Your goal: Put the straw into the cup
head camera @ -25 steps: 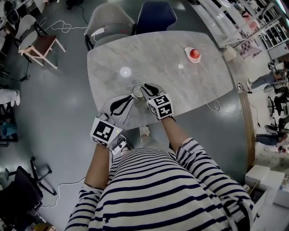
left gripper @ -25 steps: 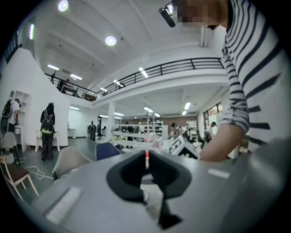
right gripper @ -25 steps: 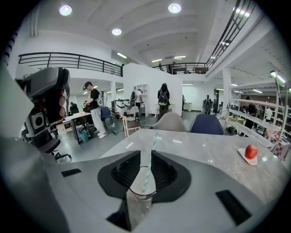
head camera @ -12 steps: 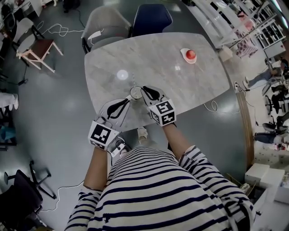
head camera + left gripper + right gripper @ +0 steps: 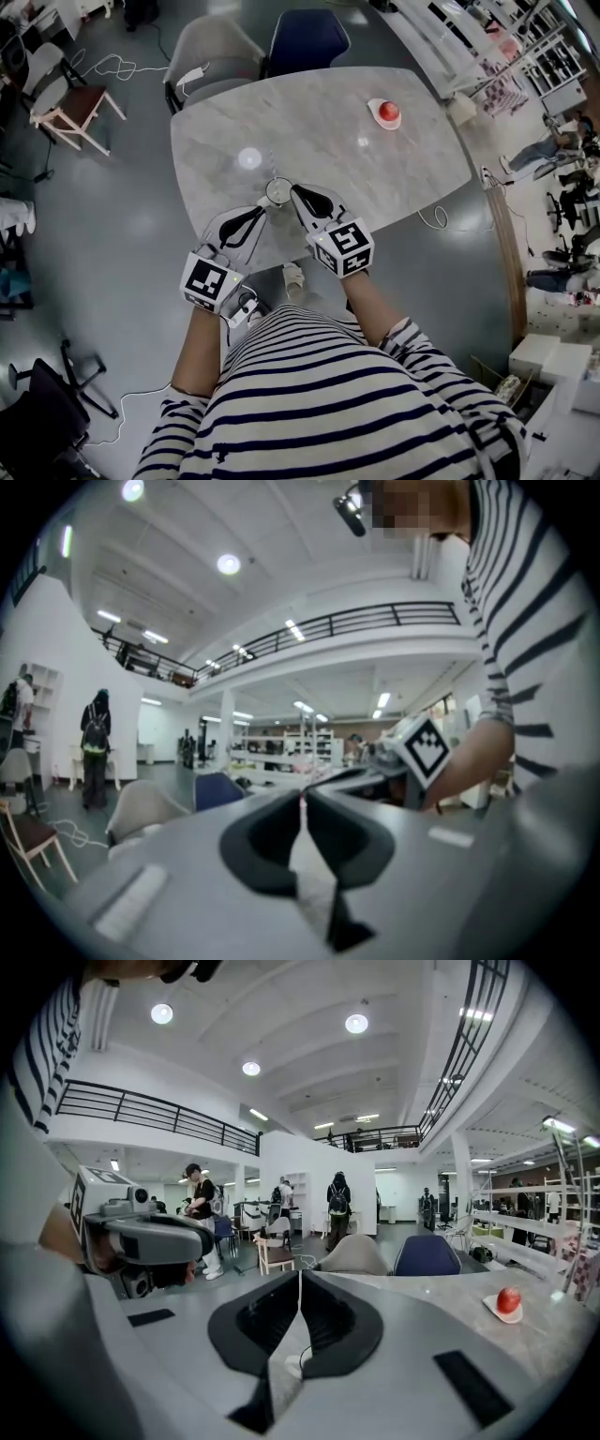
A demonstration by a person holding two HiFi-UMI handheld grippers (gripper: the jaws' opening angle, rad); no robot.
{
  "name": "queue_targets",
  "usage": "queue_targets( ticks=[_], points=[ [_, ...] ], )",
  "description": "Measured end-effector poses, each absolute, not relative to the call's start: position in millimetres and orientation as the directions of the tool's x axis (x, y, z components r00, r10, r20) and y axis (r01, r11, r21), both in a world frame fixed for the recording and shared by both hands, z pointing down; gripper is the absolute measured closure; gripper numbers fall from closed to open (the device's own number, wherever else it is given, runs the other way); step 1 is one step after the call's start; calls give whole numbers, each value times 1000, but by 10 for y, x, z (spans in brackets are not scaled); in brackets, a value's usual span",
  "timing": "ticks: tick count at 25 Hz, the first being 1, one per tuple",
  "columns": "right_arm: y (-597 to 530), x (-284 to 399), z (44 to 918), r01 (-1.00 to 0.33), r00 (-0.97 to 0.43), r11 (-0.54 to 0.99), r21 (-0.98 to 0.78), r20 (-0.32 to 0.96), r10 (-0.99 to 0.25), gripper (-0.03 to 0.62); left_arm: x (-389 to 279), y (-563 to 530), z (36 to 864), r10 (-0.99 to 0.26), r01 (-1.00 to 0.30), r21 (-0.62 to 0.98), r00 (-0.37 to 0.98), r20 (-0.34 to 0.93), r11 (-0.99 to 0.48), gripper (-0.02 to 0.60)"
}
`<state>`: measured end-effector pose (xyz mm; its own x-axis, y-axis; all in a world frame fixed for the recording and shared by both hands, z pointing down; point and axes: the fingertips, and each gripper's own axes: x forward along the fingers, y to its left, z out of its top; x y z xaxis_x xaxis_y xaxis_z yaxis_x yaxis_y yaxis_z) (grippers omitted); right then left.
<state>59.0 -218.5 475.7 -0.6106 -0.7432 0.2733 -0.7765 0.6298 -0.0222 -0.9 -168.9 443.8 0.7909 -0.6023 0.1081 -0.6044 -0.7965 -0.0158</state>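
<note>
A small clear round cup [image 5: 277, 190] stands on the grey marble-patterned table [image 5: 328, 150], close to its near edge. The left tool [image 5: 264, 208] and the right tool [image 5: 293, 190] point at the cup from the near side, their tips just beside its rim, one on each side. Each gripper view shows its own jaws clenched, with only a thin seam between them; whether a straw is pinched in either seam cannot be told. Near the table's far right corner a red round fruit [image 5: 387, 112] sits on a small white plate [image 5: 378, 116]. A grey chair [image 5: 211, 52] and a dark blue chair [image 5: 309, 39] stand at the far edge
</note>
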Motion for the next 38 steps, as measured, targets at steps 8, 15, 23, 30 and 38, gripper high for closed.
queue_targets(
  ticks=[8,15,23,30,38],
  points=[
    [-1929,600,4438,-756,-645,653,-43,213,-734,585,22,-1660,4400,-593,-594,-19,799,96,-804,558],
    [-1758,657,4241,-742,-662,670,-21,175,-729,588,46,-1637,4367,-584,-586,-15,806,92,-811,558],
    [-1397,640,4176,-718,-694,694,-54,132,-708,588,1,-1498,4297,-585,-586,-13,808,71,-810,558],
    [-1393,598,4098,-701,-710,712,-33,120,-694,588,77,-1538,4182,-583,-583,-22,811,44,-812,558],
    [-1496,569,4151,-711,-695,704,2,158,-702,588,59,-1576,4148,-584,-584,-15,811,39,-812,558]
  ],
)
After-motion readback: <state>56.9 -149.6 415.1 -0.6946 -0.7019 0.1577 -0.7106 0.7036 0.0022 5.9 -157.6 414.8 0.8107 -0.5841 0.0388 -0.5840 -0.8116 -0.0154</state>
